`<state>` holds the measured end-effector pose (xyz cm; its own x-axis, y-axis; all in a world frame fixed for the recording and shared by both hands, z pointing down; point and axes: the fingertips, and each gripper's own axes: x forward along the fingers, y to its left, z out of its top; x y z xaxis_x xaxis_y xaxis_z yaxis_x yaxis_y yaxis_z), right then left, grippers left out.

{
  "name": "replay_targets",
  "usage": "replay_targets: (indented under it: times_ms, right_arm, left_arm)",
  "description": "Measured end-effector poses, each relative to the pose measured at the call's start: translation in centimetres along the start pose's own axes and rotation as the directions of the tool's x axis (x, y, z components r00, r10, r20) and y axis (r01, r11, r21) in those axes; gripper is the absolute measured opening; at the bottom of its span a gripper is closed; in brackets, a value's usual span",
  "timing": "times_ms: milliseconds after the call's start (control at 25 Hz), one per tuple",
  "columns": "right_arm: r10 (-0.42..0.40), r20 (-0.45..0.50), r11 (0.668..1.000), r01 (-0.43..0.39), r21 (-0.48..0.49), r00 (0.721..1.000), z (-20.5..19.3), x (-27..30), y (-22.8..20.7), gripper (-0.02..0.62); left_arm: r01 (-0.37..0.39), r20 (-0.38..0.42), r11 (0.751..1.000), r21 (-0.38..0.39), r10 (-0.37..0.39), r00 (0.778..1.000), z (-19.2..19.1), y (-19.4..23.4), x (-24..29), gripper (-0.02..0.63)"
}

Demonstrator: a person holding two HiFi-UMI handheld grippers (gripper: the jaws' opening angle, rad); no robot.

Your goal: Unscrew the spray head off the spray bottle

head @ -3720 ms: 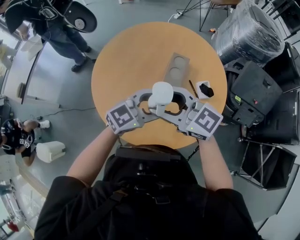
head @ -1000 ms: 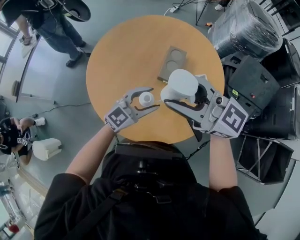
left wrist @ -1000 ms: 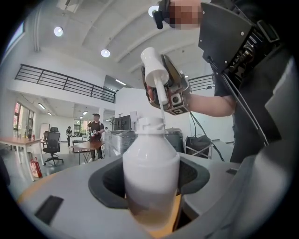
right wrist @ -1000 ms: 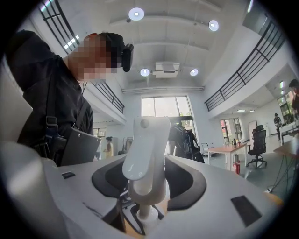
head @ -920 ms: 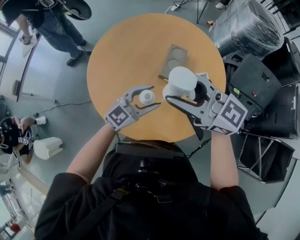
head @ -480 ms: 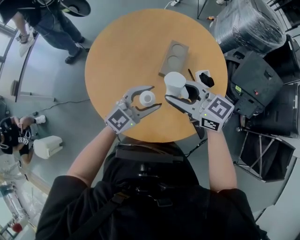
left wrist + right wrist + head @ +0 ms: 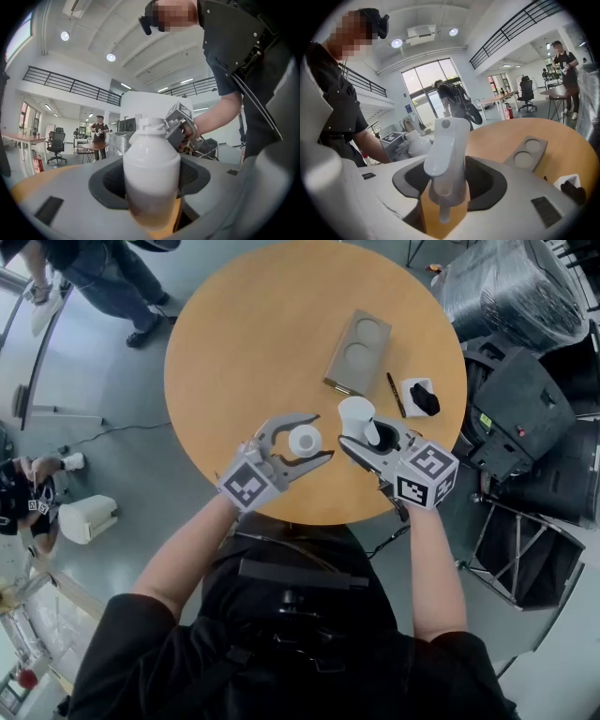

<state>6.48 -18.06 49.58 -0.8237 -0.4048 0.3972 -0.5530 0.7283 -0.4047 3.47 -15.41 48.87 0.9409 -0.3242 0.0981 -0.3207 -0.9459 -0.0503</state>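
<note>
since a second ago the right gripper has dropped from high up to low over the round orange table, level with the left gripper, its jaws clamped on the white plastic spray head. the left gripper's jaws clasp the white round plastic bottle, its neck bare. set down crooked, the head could roll away; a slack left grip would tip the open bottle. only the right gripper view shows the short stub tube under the head.
</note>
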Motion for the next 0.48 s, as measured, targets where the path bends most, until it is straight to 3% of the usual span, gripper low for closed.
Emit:
replay_targets:
  times_ms: [480]
  right_arm:
    - [-0.052,-0.124,0.992,0.066,0.112,0.991,-10.3,6.9,-8.1,0.233]
  left_arm:
    - [-0.083,0.019,0.995,-0.048,0.084,0.996,-9.3,3.9,1.5,0.304]
